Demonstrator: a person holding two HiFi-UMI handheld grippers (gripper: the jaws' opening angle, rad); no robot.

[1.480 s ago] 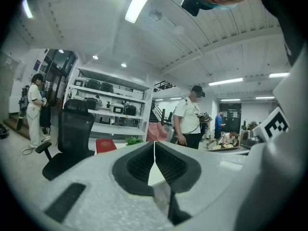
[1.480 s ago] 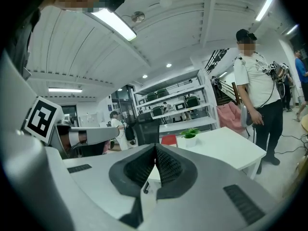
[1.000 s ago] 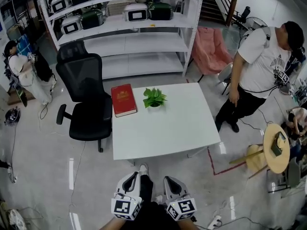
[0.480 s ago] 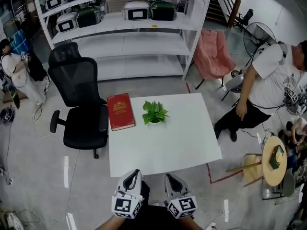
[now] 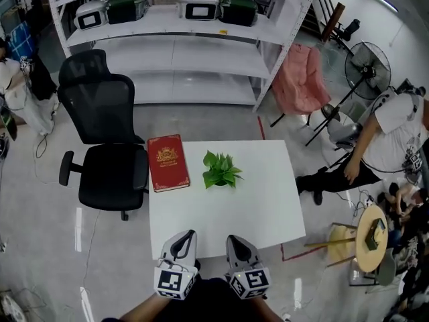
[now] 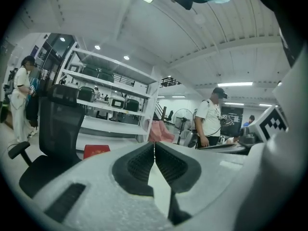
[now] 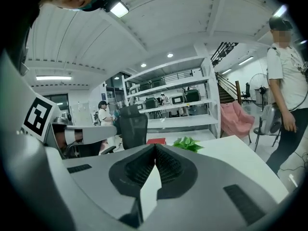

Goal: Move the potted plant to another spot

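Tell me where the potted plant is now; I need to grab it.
In the head view the potted plant stands on the white table near its far edge, just right of the red book.

table (image 5: 268,213) near half bare — open approach | book (image 5: 167,172) just L of plant (image 5: 220,170) | chair (image 5: 110,173) at L edge
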